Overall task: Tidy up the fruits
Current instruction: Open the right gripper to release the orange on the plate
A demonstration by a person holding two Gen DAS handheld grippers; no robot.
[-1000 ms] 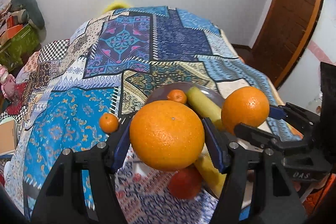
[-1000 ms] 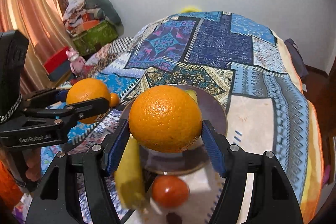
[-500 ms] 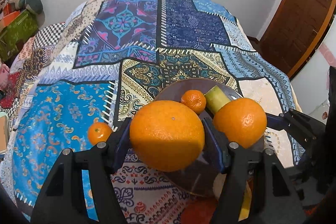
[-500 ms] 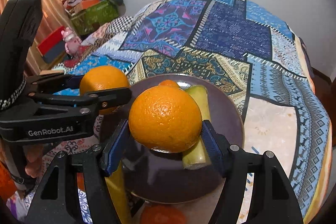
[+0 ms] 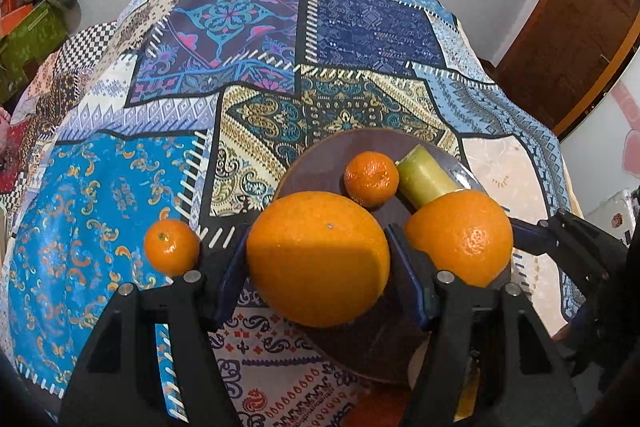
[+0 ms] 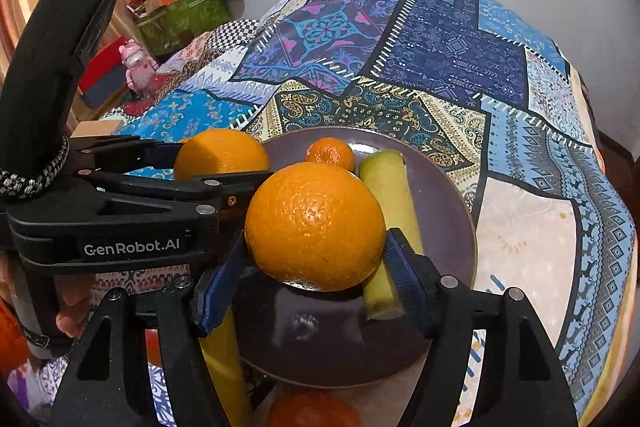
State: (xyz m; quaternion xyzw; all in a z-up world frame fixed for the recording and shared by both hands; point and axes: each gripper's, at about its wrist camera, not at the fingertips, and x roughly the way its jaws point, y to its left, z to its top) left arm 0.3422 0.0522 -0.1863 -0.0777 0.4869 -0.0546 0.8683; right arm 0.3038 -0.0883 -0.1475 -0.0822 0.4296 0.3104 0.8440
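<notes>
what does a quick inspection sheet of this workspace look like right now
surface: patchwork bedspread, patterned.
job's things: brown plate holds a mandarin and a green banana; another mandarin lies on the cloth left of the plate.
clutter: yellow banana and a red fruit by the plate's near edge.
grippers: left claw shut on a large orange; right claw shut on a second orange.
cables: nothing seen.
surroundings: wooden door, pink toy.
</notes>
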